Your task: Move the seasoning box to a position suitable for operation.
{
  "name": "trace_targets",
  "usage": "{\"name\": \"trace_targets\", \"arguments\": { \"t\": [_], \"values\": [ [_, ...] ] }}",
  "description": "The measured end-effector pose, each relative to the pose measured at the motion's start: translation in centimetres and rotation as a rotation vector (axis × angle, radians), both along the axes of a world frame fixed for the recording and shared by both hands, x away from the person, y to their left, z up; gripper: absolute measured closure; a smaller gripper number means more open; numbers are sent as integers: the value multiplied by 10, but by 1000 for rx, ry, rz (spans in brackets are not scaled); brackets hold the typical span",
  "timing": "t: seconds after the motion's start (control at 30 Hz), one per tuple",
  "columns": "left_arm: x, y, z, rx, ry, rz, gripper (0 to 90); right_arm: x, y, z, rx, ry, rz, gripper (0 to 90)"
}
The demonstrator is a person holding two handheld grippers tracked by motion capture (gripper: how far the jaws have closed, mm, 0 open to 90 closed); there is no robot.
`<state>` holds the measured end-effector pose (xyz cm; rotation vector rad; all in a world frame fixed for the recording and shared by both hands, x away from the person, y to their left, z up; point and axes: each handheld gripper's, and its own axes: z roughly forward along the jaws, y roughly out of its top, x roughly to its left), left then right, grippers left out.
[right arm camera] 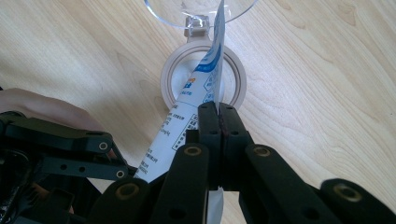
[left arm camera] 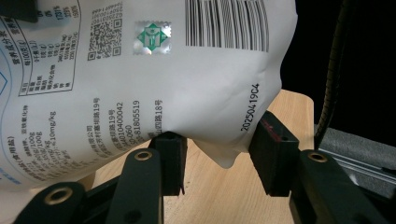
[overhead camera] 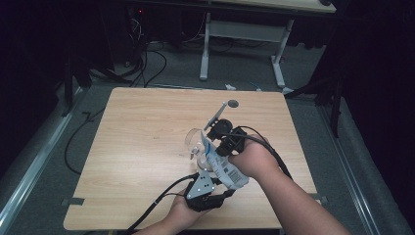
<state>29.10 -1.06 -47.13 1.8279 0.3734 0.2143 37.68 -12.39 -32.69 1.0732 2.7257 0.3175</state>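
Observation:
A white printed bag (overhead camera: 226, 171) with a barcode hangs tilted above the wooden table (overhead camera: 142, 147), held between both grippers. My right gripper (right arm camera: 218, 111) is shut on the bag's thin blue-and-white top edge (right arm camera: 212, 65). That edge sits right over the open mouth of a round beige-rimmed jar (right arm camera: 168, 79), whose clear lid (right arm camera: 201, 11) is flipped back. In the high view the jar (overhead camera: 195, 141) stands just left of the right gripper (overhead camera: 211, 146). My left gripper (left arm camera: 222, 156) has its pads (left arm camera: 275, 149) pressed on the bulging lower end of the bag (left arm camera: 187, 88), near the table's front edge (overhead camera: 221, 185).
Bare wood lies to the left and behind the jar. The table's right edge (overhead camera: 298, 147) is close to the right forearm. Cables (overhead camera: 161, 198) trail off the front edge. A second table's white legs (overhead camera: 279, 63) and floor cables stand beyond the far side.

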Motion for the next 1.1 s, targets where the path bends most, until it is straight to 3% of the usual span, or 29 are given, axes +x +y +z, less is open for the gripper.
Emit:
{"name": "trace_targets", "arguments": {
  "t": [1.1],
  "values": [
    [1, 2, 2, -5, 1, -3, 591, 2, 5, -5, -14, -8, 16, 900]
  ]
}}
